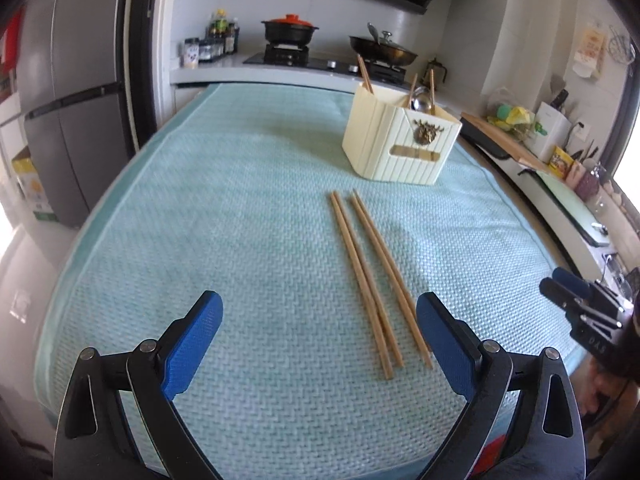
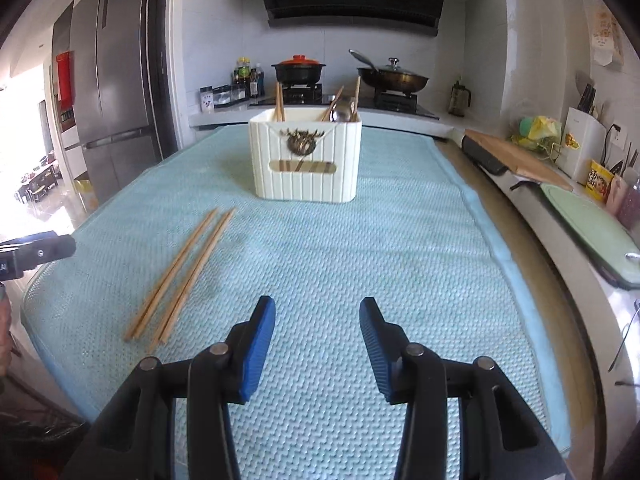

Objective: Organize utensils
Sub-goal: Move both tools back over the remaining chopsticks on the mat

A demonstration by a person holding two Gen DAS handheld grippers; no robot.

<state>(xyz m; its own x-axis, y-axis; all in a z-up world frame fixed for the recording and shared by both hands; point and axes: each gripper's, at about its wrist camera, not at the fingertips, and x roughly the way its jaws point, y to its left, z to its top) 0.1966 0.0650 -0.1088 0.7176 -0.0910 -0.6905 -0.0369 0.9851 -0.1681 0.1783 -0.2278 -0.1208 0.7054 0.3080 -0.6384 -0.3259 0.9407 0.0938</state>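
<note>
Several wooden chopsticks [image 1: 370, 276] lie loose on the light blue mat [image 1: 240, 208]; they also show in the right wrist view [image 2: 180, 274], left of the gripper. A cream ribbed utensil holder [image 1: 400, 142] stands beyond them, holding chopsticks and a metal spoon; the right wrist view shows the holder [image 2: 306, 160] straight ahead. My left gripper [image 1: 320, 312] is open and empty above the mat, its right finger beside the chopsticks' near ends. My right gripper [image 2: 317, 318] is open and empty, and appears at the right edge of the left wrist view [image 1: 576, 300].
A stove with a black pot [image 2: 298, 72] and a pan [image 2: 394, 78] sits behind the mat. A grey fridge [image 2: 116, 80] stands at the left. The right counter carries a wooden board [image 2: 516, 156], a green board [image 2: 592, 224] and a knife block [image 2: 582, 140].
</note>
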